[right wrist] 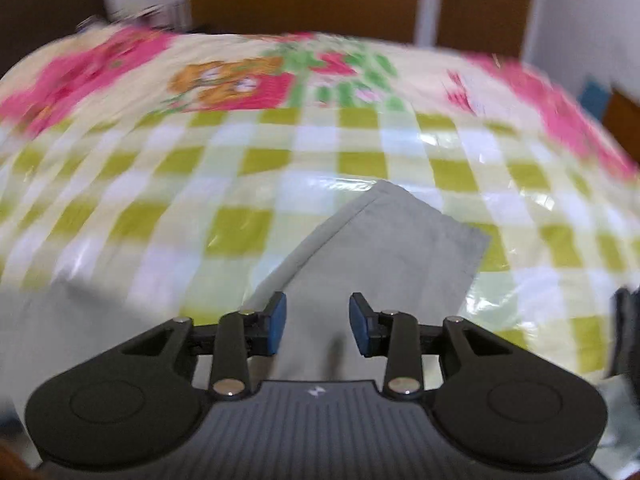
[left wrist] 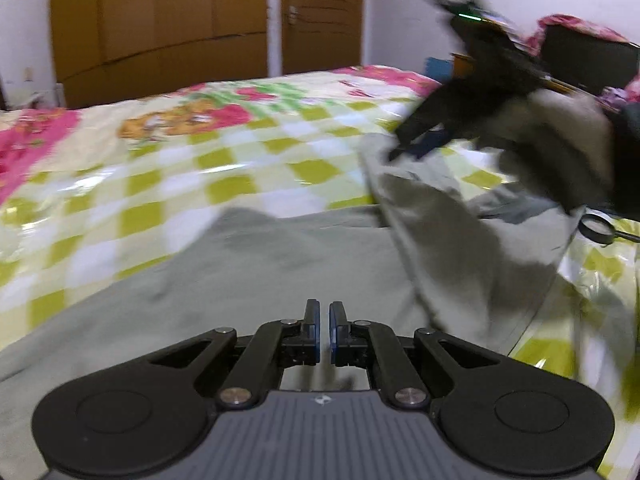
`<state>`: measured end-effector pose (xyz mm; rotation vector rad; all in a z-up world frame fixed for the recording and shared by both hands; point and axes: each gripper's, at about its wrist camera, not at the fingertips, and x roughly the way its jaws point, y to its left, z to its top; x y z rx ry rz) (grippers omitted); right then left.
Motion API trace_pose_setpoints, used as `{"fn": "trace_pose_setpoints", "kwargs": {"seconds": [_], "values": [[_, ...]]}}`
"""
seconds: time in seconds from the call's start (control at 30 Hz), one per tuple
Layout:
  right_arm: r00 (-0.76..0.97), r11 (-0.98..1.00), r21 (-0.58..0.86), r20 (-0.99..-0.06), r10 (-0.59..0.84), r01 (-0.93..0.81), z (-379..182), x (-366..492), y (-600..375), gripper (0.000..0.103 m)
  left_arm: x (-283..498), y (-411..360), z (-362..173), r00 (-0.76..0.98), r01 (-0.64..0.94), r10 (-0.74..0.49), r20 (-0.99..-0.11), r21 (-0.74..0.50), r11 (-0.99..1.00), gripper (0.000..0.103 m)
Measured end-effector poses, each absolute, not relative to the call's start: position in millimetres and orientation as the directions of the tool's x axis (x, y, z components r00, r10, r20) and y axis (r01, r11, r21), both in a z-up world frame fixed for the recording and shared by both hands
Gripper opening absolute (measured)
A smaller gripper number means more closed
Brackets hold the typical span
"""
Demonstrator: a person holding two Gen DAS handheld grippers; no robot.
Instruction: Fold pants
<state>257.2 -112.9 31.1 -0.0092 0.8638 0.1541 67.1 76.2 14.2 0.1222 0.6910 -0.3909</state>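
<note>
Bedroom, checked bedspread (right wrist: 248, 168): grey pants (left wrist: 280, 264) barely begun, one leg draped crooked; left gripper (left wrist: 324, 316) pressed nearly together, empty; right gripper (right wrist: 318, 320) spread above cloth.

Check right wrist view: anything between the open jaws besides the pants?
No. Right wrist view shows only the grey pants leg in the gap of the right gripper, lying on the checkered bedspread.

Your pants (left wrist: 280, 264) lie on the bed (left wrist: 200, 160), spread before your left tongs (left wrist: 324, 320). To the right, your right tongs (left wrist: 408, 148) sit over a raised fold. From the right wrist, one pant leg (right wrist: 384, 248) reaches forward between the right tongs (right wrist: 318, 324). Wardrobe doors (left wrist: 160, 20) stand behind the bed.
</note>
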Motion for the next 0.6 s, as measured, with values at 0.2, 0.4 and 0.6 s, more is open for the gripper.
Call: {"fn": "trace_pose_setpoints", "kwargs": {"seconds": [0.2, 0.4, 0.6], "values": [[0.556, 0.986, 0.164, -0.82, 0.133, 0.007, -3.1, 323.1, -110.2, 0.038, 78.9, 46.1, 1.1, 0.648, 0.45, -0.354, -0.675, -0.035, 0.892, 0.021], [0.588, 0.971, 0.237, -0.792, 0.166, 0.045, 1.4, 314.3, -148.2, 0.002, 82.0, 33.0, 0.9, 0.636, 0.468, -0.358, -0.684, -0.027, 0.883, 0.021], [0.732, 0.902, 0.427, -0.634, 0.25, 0.061, 59.0, 217.2, -256.8, 0.002, 79.7, 9.5, 11.7, 0.639, 0.514, -0.386, -0.665, -0.005, 0.858, 0.021]]}}
